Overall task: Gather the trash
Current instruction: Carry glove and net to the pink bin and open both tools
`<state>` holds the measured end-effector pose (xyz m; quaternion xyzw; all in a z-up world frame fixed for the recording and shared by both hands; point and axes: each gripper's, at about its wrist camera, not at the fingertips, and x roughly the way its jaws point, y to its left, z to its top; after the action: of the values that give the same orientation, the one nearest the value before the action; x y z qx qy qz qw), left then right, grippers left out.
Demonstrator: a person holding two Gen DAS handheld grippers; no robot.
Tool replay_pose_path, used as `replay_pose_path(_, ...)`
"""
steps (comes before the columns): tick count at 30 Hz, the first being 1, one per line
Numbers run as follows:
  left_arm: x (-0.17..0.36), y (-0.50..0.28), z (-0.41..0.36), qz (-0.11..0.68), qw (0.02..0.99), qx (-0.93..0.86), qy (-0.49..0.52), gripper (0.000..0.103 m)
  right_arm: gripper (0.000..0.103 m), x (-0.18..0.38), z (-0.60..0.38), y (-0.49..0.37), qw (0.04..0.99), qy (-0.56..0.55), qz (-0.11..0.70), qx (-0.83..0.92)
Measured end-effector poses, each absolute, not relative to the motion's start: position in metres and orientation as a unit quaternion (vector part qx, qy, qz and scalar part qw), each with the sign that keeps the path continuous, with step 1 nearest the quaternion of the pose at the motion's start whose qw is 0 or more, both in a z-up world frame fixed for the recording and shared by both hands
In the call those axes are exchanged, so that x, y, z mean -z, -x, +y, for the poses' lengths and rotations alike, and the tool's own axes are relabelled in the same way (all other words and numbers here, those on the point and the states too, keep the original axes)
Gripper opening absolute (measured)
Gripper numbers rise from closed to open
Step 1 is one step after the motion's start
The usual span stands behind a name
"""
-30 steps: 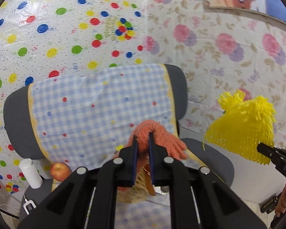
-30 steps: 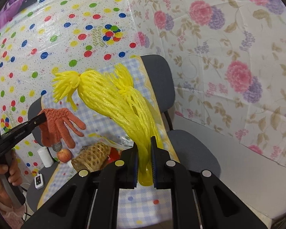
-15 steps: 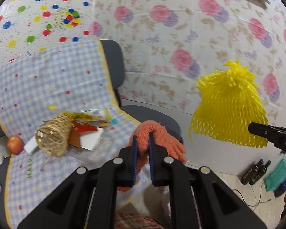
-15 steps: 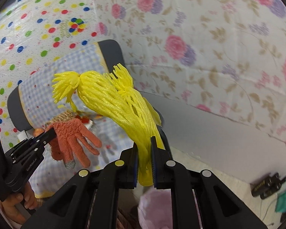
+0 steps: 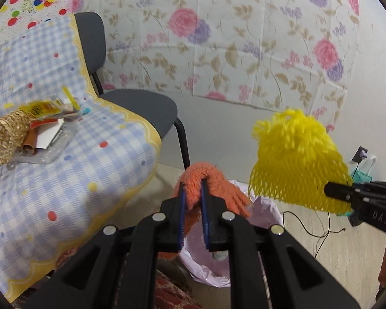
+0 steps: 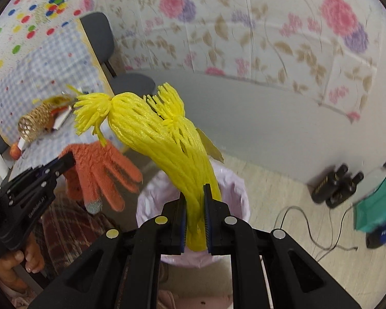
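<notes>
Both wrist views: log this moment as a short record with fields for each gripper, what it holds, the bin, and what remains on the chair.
left gripper: shut on orange glove
right gripper: shut on yellow foam net
bin: pink-lined trash bin on the floor, below both held items
release: not yet done
remaining on checked cloth: wicker basket on its side, wrappers and paper

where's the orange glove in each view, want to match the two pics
Left wrist view: the orange glove sits at bottom centre, pinched in the left gripper, just above the bin.
Right wrist view: the glove hangs at centre left, fingers pointing down, left of the yellow foam net.
Shared landmark: the trash bin with the pale pink liner, on the floor under both grippers.
</notes>
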<state>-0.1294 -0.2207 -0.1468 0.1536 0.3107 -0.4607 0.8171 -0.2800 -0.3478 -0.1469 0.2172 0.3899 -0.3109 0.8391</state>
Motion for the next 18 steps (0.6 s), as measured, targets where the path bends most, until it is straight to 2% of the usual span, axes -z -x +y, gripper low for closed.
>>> replay_pose_path(9, 0.176, 0.111, -0.251, 0.364, 0.790, 0.463, -0.173, 0.013, 0.016, 0.185, -0.369, 0.269, 0.816, -0.243, 0.421, 0.314)
replay_pose_path(12, 0.180, 0.104, -0.257, 0.377, 0.781, 0.469, -0.169, 0.025, 0.019, 0.195, -0.376, 0.262, 0.811, -0.260, 0.425, 0.306)
replay_pose_path(14, 0.179, 0.100, -0.259, 0.381, 0.778, 0.471, -0.164, 0.042, 0.027, 0.200, -0.381, 0.259, 0.808, -0.262, 0.427, 0.311)
replay_pose_path(15, 0.177, 0.098, -0.258, 0.380, 0.779, 0.472, -0.159, 0.046, 0.036, 0.202, -0.382, 0.257, 0.806, -0.262, 0.429, 0.313)
replay_pose_path(16, 0.174, 0.096, -0.256, 0.378, 0.781, 0.473, -0.156, 0.051, 0.040, 0.202, -0.383, 0.257, 0.805, -0.262, 0.430, 0.313)
replay_pose_path(18, 0.169, 0.094, -0.253, 0.372, 0.787, 0.467, -0.155, 0.051, 0.041, 0.202, -0.384, 0.257, 0.805, -0.261, 0.429, 0.316)
